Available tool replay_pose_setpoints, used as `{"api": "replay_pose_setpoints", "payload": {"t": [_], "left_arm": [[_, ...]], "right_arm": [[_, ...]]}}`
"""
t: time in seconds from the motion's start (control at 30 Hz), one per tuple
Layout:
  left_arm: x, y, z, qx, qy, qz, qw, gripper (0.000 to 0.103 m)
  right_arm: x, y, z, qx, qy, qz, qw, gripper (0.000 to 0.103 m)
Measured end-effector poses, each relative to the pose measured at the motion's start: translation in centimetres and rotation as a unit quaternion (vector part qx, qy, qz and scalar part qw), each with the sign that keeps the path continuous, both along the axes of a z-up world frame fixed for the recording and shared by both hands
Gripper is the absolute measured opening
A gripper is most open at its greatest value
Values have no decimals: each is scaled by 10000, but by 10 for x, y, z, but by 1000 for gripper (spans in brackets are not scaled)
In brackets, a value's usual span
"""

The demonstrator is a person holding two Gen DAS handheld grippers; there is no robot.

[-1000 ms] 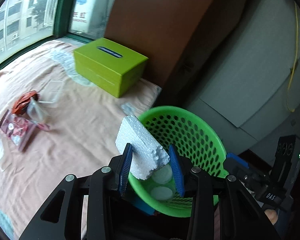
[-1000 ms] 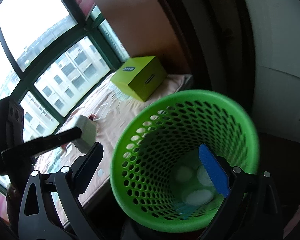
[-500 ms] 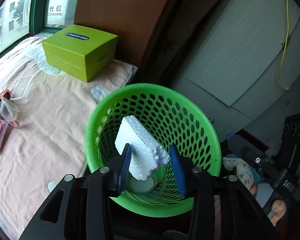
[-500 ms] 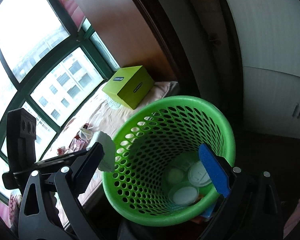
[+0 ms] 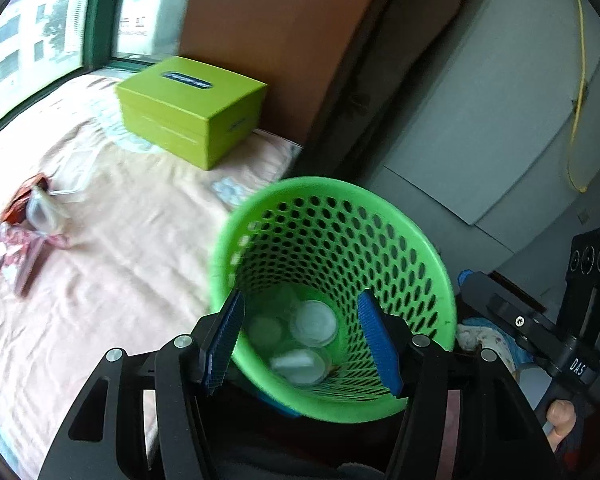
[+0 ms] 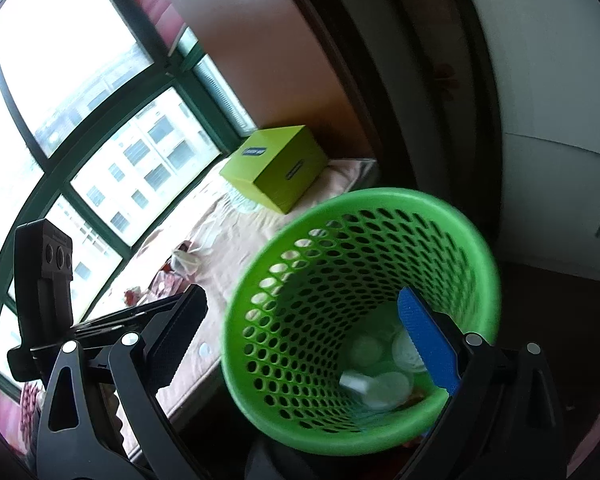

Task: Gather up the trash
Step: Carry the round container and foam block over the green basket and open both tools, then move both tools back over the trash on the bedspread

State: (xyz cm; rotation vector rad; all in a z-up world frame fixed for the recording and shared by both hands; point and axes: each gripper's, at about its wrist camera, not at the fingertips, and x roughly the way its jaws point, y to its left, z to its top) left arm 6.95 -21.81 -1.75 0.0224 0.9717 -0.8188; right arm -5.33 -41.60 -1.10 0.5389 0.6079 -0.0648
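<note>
Basket (image 5: 380, 216) sits off the bed (image 5: 120, 240) edge, rim clear above. Left gripper (image 5: 300, 340) over its mouth: jaws have just been opening, nothing between them. Foam (image 6: 356, 384), blurred, apparently lies on the basket floor. Right gripper (image 6: 308, 344) straddles the near wall; whether it grips cannot be told.

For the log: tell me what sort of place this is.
Probably a bedroom at home: a window seat under a pink cloth by a big window, pale cupboard doors, and a green wastebasket.
</note>
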Motion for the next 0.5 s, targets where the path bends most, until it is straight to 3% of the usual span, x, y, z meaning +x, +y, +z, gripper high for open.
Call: {"api": "replay_pose_setpoints", "payload": {"t": [0.27,0.5], "left_arm": [[21,53,-3,74,-24,739,9972,57],[42,109,-10,163,-33,1515,9883,57]], "right_arm": [[29,34,5,-89,-12,460,9989,95],[57,66,8,-157,-16,879,9960,95]]}}
